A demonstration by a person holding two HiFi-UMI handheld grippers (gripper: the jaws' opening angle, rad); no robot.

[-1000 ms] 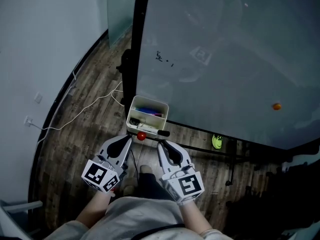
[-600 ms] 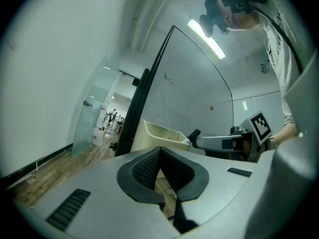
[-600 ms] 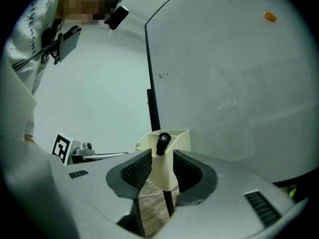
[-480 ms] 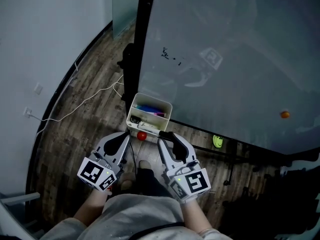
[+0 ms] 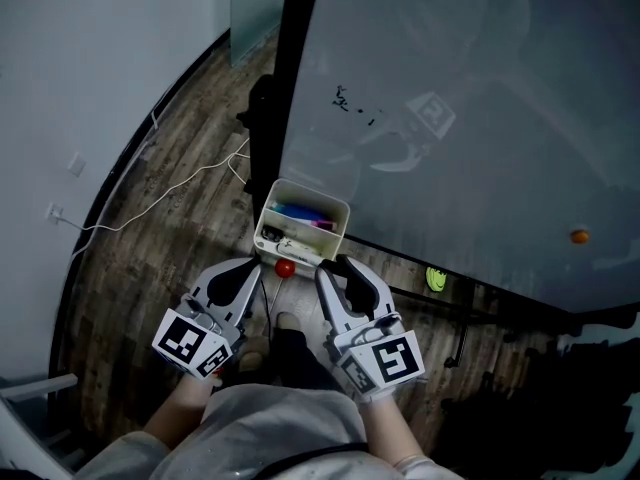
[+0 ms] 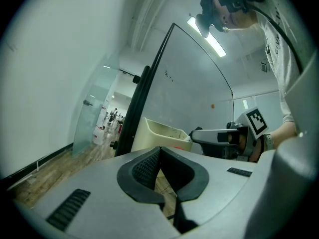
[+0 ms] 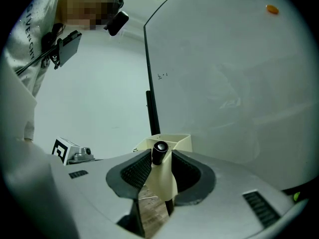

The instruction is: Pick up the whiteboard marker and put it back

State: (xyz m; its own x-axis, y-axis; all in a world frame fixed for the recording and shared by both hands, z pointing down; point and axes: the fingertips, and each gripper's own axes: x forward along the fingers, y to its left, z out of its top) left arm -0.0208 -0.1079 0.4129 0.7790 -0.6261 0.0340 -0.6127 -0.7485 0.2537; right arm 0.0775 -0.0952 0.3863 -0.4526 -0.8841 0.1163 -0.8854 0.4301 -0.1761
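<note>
At the whiteboard's (image 5: 480,118) near left edge: a cream tray (image 5: 337,208) is mounted.
Tray contents: blue (image 5: 298,211) and pink (image 5: 322,224) items are seen.
Whiteboard marker (image 7: 159,152): at the tray's near rim, between the right jaws.
Right gripper (image 5: 336,266): jaws just opened, spread, marker not pinched.
Left gripper (image 6: 159,149): pressed together, empty.

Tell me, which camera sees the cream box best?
The head view: it looks down into the cream box, showing the colourful things inside. The left gripper view shows only its outside wall. The right gripper view shows one corner, partly behind the black marker.
</note>
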